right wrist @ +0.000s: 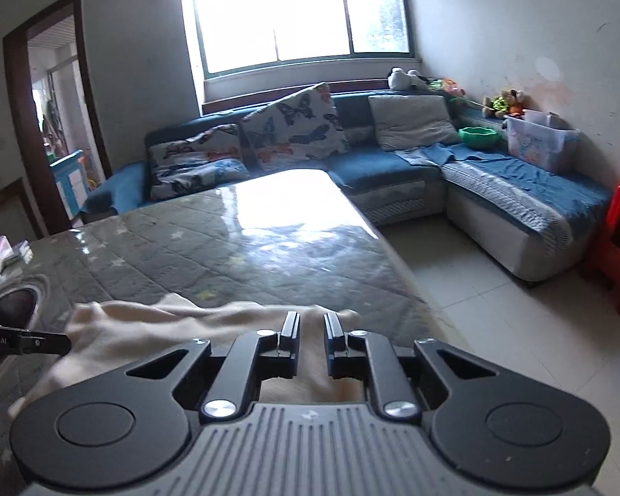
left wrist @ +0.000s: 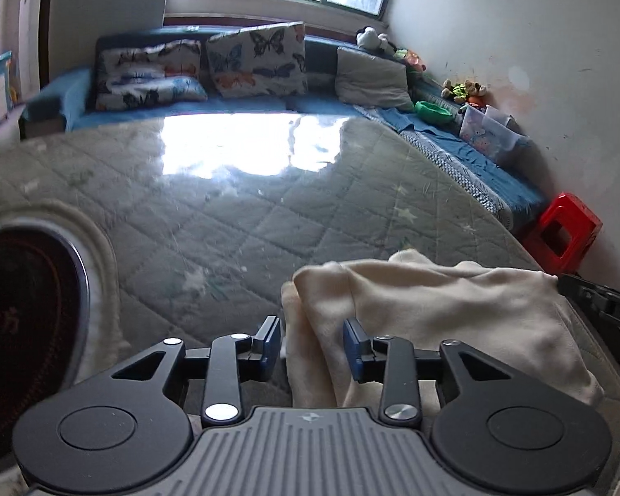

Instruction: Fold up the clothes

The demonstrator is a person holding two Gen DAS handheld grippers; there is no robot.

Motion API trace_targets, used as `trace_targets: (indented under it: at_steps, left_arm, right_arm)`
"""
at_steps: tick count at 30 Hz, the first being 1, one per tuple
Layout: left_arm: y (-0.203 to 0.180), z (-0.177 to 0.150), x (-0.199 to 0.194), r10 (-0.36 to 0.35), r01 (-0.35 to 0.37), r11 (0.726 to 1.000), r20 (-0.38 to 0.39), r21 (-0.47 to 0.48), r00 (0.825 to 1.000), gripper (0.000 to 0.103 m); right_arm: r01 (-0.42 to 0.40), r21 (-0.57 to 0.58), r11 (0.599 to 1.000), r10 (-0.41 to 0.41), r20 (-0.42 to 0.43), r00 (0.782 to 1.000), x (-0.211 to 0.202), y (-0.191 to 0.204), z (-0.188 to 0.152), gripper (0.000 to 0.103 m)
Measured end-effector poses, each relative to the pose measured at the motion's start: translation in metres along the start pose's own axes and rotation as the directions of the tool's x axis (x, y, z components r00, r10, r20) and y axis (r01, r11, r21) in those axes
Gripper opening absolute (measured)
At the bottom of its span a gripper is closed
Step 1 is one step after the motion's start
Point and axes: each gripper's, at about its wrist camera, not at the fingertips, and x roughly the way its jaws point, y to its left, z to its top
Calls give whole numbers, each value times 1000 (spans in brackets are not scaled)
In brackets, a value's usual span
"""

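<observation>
Where only the right view shows floor (right wrist: 475, 289), left tongs (left wrist: 312, 341) spread over cream garment (left wrist: 434, 301), right tongs (right wrist: 312, 330) slightly apart.

Cream garment (left wrist: 434, 310) near edge hidden under gripper body; dark round object (left wrist: 25, 310) cut off left.

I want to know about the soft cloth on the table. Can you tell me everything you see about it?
The cream cloth looks soft and fleecy, plain with no pattern. It lies bunched and partly folded on the near edge of the grey quilted table cover, with rounded folds at its left end. The left gripper has open jaws either side of that folded end. The right gripper sits over the cloth's other side, jaws narrowly apart; whether they pinch it cannot be told.
</observation>
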Motion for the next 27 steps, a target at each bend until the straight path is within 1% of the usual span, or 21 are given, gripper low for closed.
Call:
trace_targets:
  at_steps: [2,5,6,9,15,16,18,22,24,27]
  left_arm:
    - [-1,3,-1,7,-8,1000,10,11,1000,37]
    - [-4,7,0,-2,2,1000,14,17,1000,37]
    - [-6,8,2,-4,4,1000,13,27,1000,37]
    - [-14,12,10,-2,1,998,11,64,1000,37]
    - [-20,18,30,17,-16,994,-7,105,1000,39]
    - [-20,18,32,20,-19,994,-8,107,1000,41]
    - [-21,18,35,22,-21,994,-10,109,1000,43]
    - [-21,18,37,23,-22,994,-12,110,1000,44]
    - [-22,18,36,23,-21,993,-13,112,1000,46]
    - [-22,17,31,17,-16,993,-6,115,1000,49]
  right_arm:
    - [-22,-7,1000,22,-11,1000,9,7,2,14]
    - [-29,-30,999,28,-35,999,24,16,1,15]
    - [-30,-33,999,29,-43,999,29,17,0,17]
    - [-18,-28,999,16,-61,998,43,19,-2,22]
    - [6,-27,1000,-8,-72,997,52,21,1,23]
    - [2,-31,1000,-4,-66,998,51,24,2,23]
    - [-15,-50,999,12,-53,999,48,32,4,31]
    - [-41,-105,994,35,-60,998,52,50,1,37]
    - [-25,-138,990,16,-69,998,59,59,-3,42]
    - [-14,-144,989,7,-54,999,57,66,-5,43]
